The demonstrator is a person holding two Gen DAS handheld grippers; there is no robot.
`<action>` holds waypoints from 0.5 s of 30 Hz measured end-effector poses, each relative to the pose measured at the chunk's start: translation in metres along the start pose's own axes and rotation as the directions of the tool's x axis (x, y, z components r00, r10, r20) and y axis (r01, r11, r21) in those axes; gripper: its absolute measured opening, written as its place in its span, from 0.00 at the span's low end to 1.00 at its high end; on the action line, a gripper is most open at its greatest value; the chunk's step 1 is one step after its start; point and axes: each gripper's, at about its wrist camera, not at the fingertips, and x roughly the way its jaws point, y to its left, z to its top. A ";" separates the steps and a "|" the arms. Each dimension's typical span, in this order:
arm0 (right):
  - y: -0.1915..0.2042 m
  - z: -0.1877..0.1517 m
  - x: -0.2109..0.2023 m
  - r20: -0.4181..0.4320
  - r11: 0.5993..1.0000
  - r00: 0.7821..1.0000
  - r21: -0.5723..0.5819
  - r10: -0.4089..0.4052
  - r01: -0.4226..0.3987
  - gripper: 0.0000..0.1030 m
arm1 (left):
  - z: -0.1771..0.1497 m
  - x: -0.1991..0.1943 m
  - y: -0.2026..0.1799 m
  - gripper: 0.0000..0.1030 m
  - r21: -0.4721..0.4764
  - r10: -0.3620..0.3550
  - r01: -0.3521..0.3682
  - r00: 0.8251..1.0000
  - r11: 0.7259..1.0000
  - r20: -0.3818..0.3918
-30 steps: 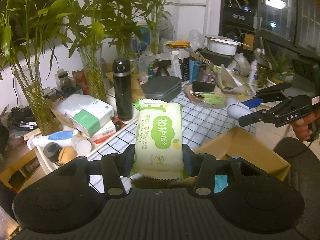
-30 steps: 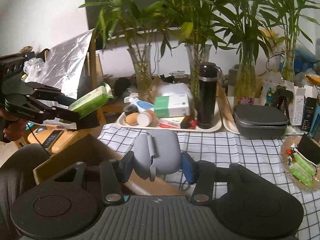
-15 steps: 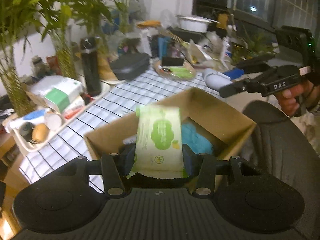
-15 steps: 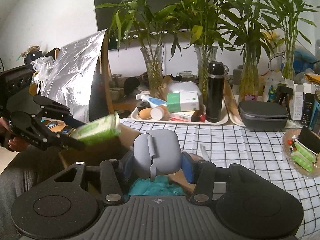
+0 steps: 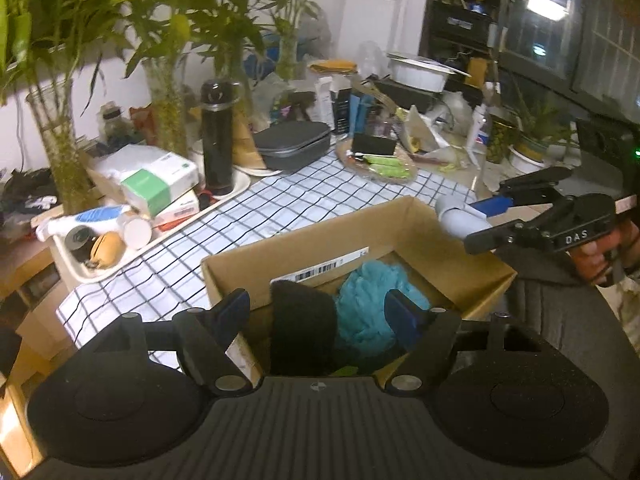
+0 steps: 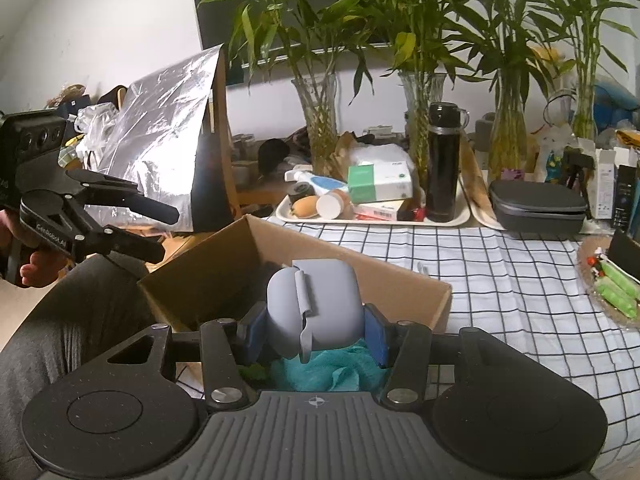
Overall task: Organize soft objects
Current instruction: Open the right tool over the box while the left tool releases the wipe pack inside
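Two grippers over cardboard box (image 5: pixel 404 220) on checked tablecloth (image 5: pixel 280 208), mid-frame: left gripper (image 5: pixel 318 312) jaws just spread, empty; right gripper (image 6: pixel 316 330) clamped on grey pouch (image 6: pixel 316 304).

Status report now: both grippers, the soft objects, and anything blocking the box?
Left gripper open, jaws just widened, nothing between them. Right gripper shut on grey pouch, over cardboard box. Teal cloth in box. Nothing blocking.

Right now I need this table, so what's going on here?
A person is sorting soft things into a cardboard box. The left gripper has just been opening and is empty above the box, with a blue cloth and a black item inside. The right gripper holds a grey pouch over the box.
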 end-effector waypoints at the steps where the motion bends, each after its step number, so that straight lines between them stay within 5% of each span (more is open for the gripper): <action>1: 0.001 0.000 0.000 -0.002 1.000 1.000 -0.002 0.005 -0.005 0.52 | -0.001 -0.001 0.001 0.71 -0.009 0.005 -0.005 1.000 1.000 -0.001; 9: 0.012 0.000 0.013 -0.086 0.998 0.994 -0.027 0.060 -0.063 0.59 | -0.005 -0.007 0.010 0.72 -0.077 0.047 -0.046 0.999 0.996 0.006; 15: 0.010 0.000 0.009 -0.073 0.998 0.996 -0.010 0.060 -0.061 0.86 | -0.005 -0.004 0.011 0.72 -0.092 0.077 -0.077 0.997 0.993 0.005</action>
